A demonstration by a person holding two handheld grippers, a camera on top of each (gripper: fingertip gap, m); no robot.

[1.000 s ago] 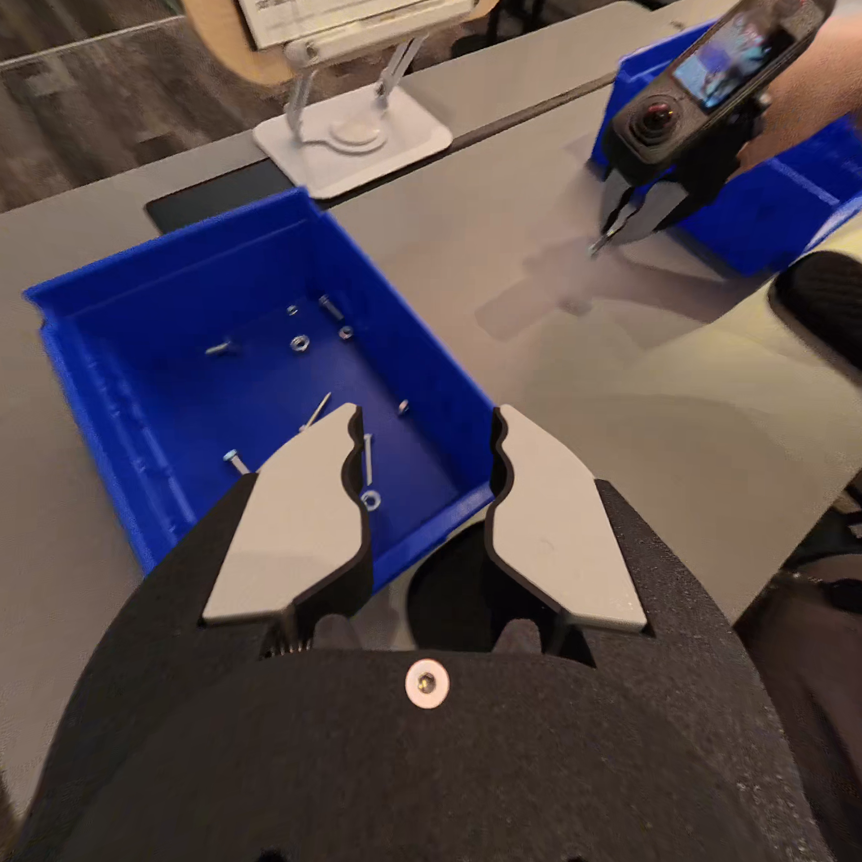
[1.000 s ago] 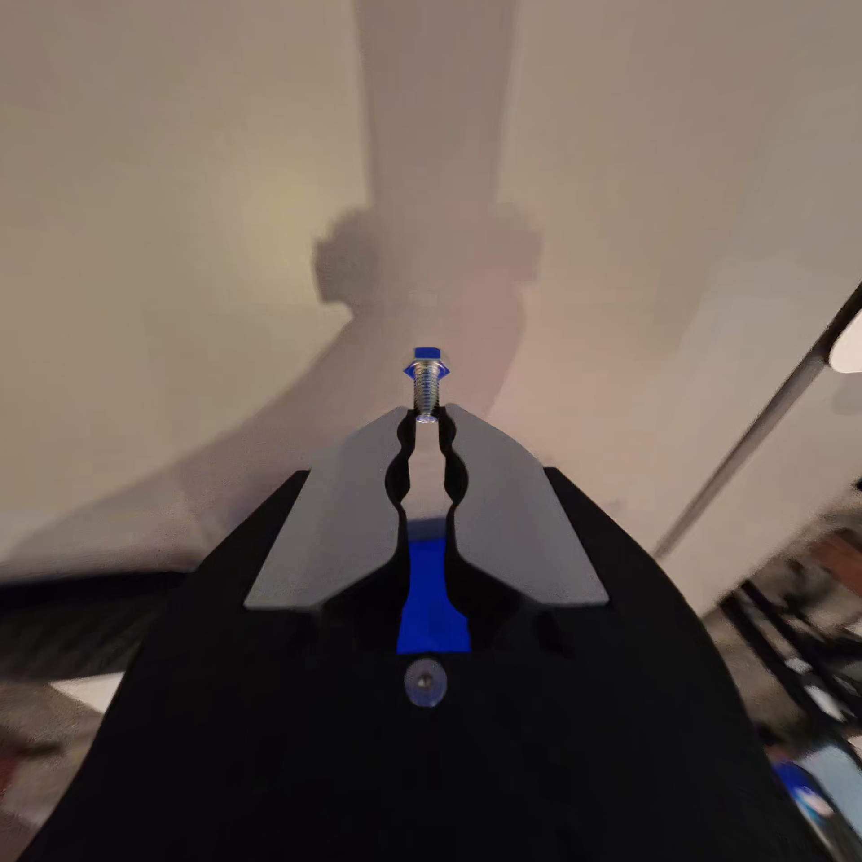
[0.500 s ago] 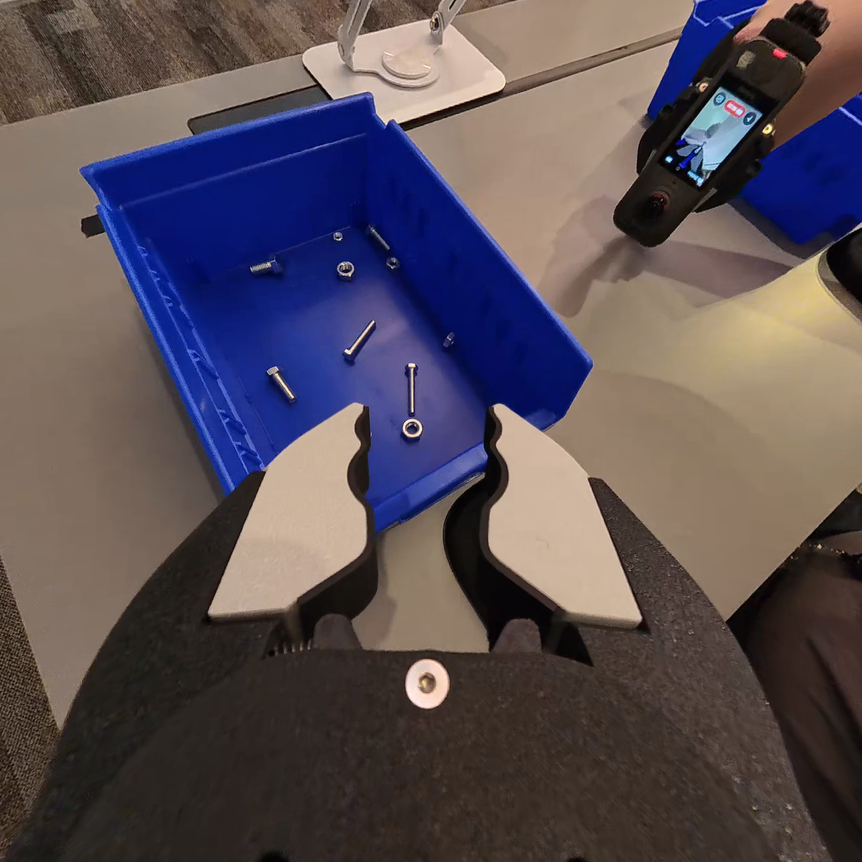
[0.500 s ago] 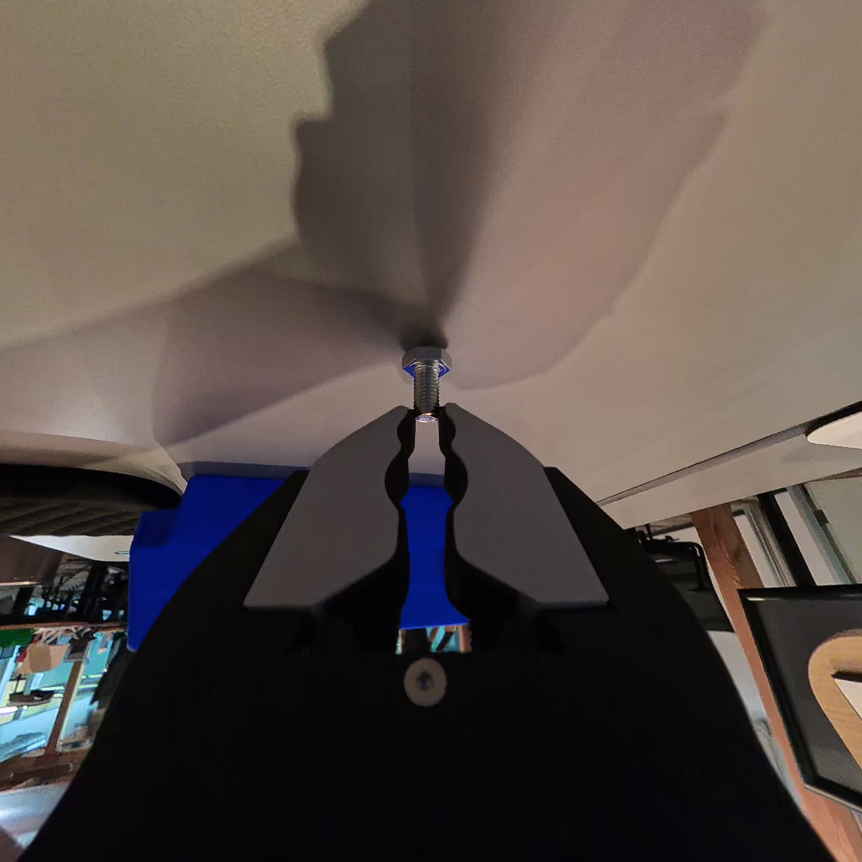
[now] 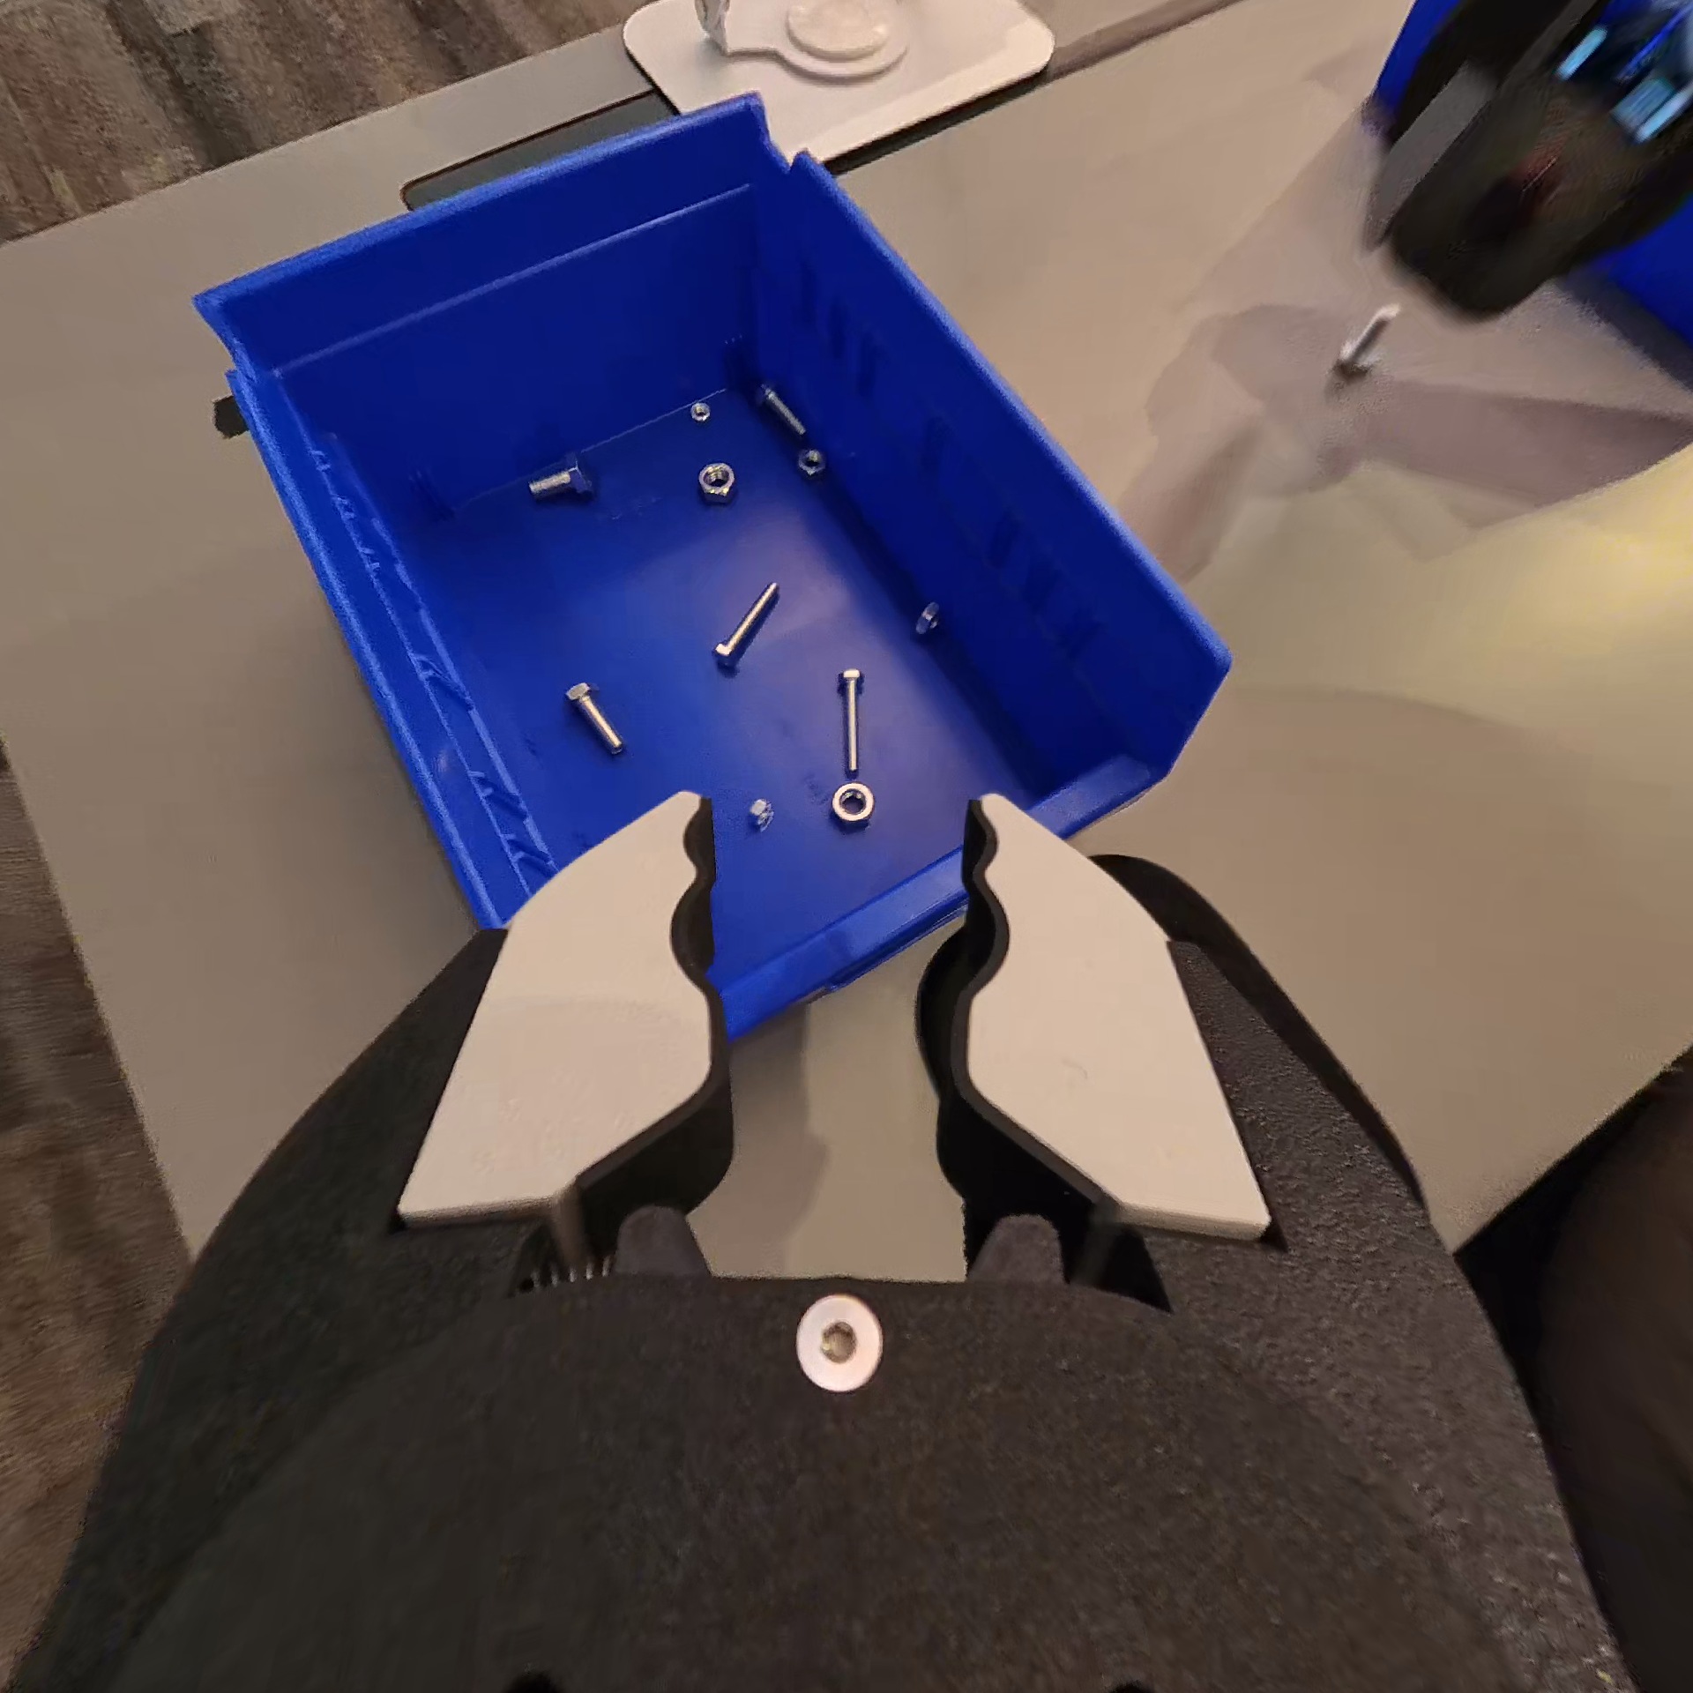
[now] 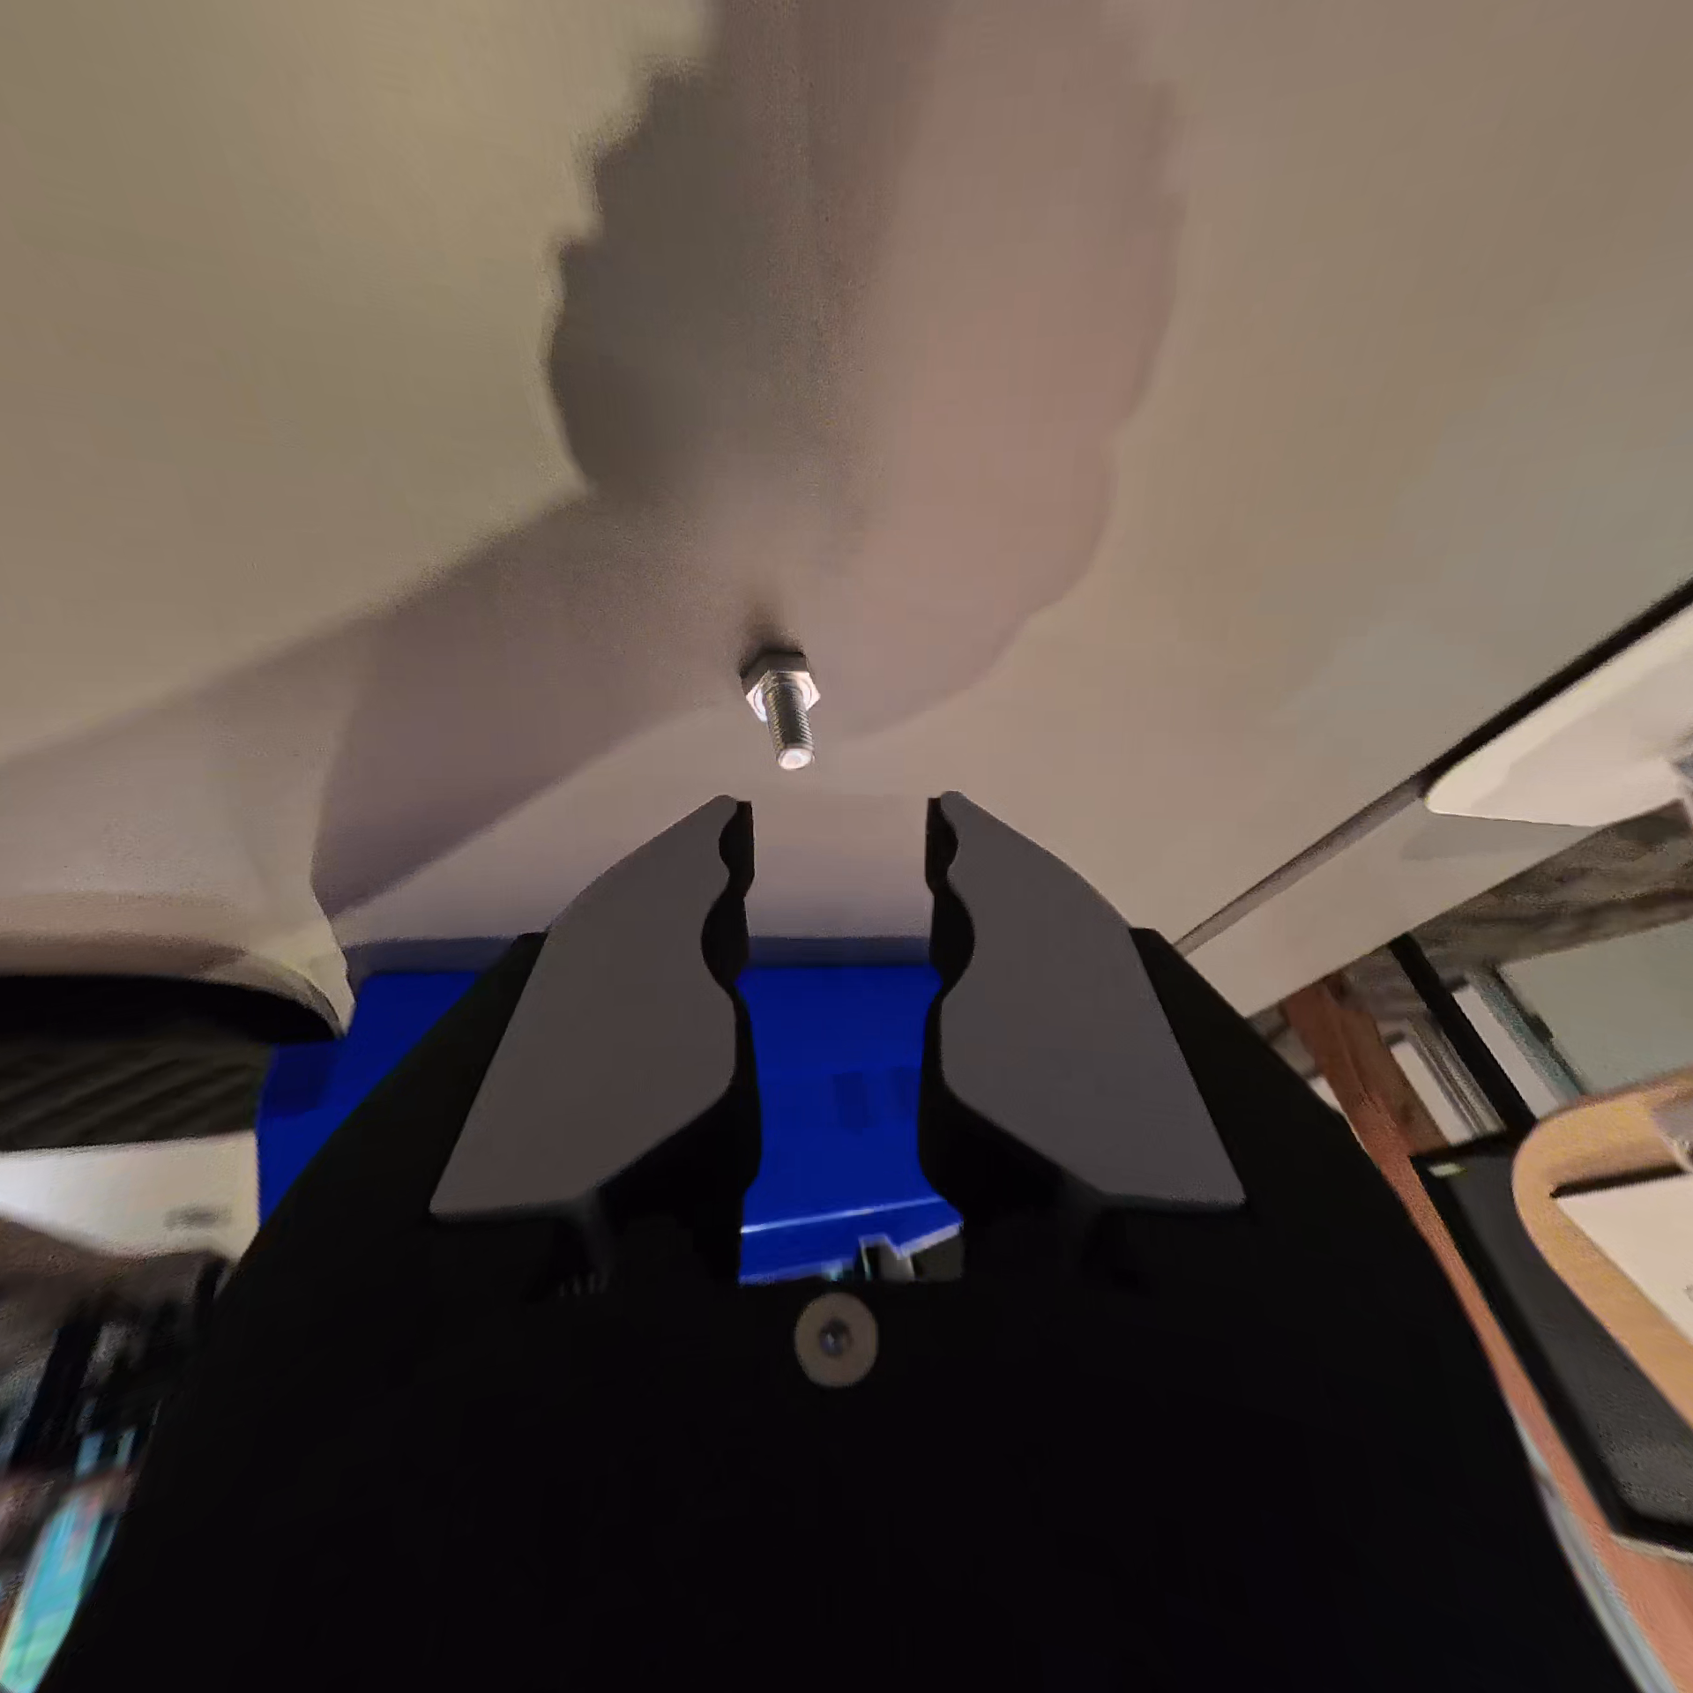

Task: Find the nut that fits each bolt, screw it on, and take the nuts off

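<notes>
Blue bin (image 5: 1054, 586) — bolts (image 5: 850, 722), nuts (image 5: 716, 480) inside.

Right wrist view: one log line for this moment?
right claw: open | bolt: standing head-down on table, free | left claw: open over blue bin

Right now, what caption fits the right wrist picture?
Open right gripper hovers over a bolt standing head-down on the table.

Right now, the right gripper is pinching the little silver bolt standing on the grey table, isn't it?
Not quite. The right gripper is not pinching the little silver bolt: its jaws are open and the bolt stands free on the grey table, just beyond the fingertips. The right wrist view shows this.
</notes>
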